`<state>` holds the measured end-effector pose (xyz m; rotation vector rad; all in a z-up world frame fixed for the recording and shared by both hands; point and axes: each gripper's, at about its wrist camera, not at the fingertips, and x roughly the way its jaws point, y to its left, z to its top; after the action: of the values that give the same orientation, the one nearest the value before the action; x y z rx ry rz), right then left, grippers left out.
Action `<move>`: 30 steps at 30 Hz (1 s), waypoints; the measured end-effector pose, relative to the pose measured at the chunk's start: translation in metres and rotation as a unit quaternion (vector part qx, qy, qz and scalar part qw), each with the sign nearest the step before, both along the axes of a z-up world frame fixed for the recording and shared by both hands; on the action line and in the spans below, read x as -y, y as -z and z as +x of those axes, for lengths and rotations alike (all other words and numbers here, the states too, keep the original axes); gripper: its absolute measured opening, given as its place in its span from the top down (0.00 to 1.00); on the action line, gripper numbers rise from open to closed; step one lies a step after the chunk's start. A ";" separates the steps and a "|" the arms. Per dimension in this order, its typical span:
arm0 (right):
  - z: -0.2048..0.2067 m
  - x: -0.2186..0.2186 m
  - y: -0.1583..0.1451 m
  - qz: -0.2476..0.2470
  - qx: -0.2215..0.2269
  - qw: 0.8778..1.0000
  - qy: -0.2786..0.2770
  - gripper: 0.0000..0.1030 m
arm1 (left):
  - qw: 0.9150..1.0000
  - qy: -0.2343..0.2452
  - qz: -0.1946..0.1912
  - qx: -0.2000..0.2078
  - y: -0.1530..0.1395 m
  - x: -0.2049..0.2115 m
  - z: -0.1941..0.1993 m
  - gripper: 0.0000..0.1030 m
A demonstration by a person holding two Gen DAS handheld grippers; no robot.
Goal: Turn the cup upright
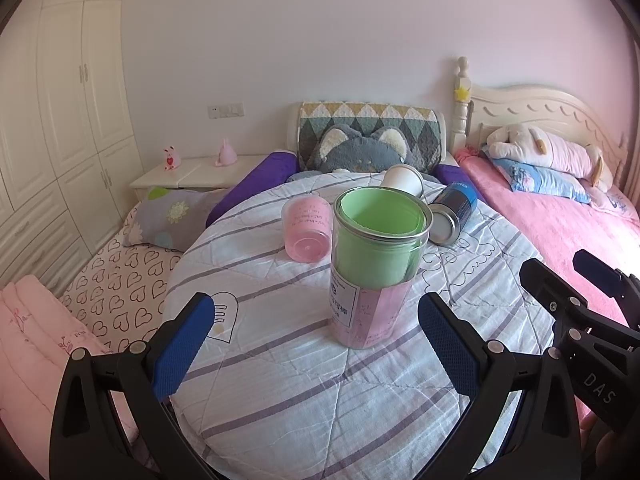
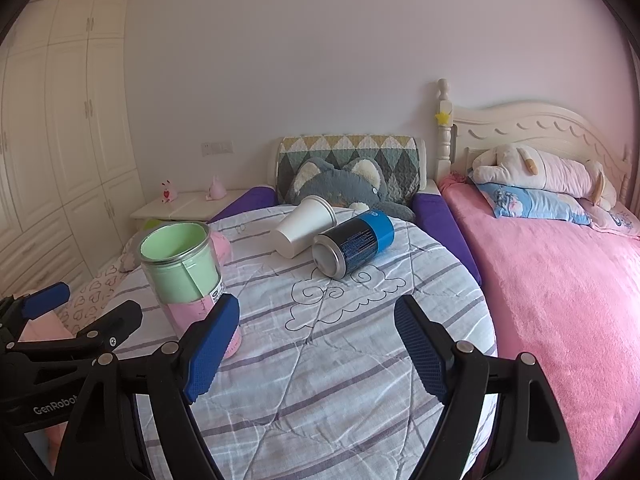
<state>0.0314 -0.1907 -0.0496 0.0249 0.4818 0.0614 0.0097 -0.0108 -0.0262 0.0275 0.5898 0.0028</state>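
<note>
A clear cup with green and pink paper inside (image 1: pixel 374 264) stands upright on the striped round surface (image 1: pixel 280 380), mouth up. It also shows in the right wrist view (image 2: pixel 186 276). My left gripper (image 1: pixel 316 344) is open, its blue pads on either side of the cup and a little nearer than it, not touching it. My right gripper (image 2: pixel 316 344) is open and empty, to the right of that cup. A white paper cup (image 2: pixel 304 226) and a blue-black can (image 2: pixel 354 242) lie on their sides further back. A small pink cup (image 1: pixel 306 228) stands mouth down behind the clear cup.
A grey plush cat (image 1: pixel 360 152) and a quilted headrest sit at the back. A pink bed (image 2: pixel 560 300) with a plush dog lies to the right. A nightstand (image 1: pixel 192 172) and wardrobe stand at the left. A heart-print sheet lies below the surface's left edge.
</note>
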 end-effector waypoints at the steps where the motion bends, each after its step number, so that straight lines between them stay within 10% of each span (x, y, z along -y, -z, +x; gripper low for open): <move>1: 0.000 0.000 0.000 0.000 0.000 1.000 0.000 0.21 | 1.000 0.000 0.000 0.001 0.000 0.000 0.000 0.00; 30: 0.013 0.003 0.012 0.008 -0.022 1.000 -0.002 0.21 | 1.000 -0.003 0.015 -0.011 0.009 0.002 0.015 0.00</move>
<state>0.0445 -0.1938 -0.0612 0.0406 0.5248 0.0681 0.0248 -0.0130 -0.0357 0.0549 0.6112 0.0173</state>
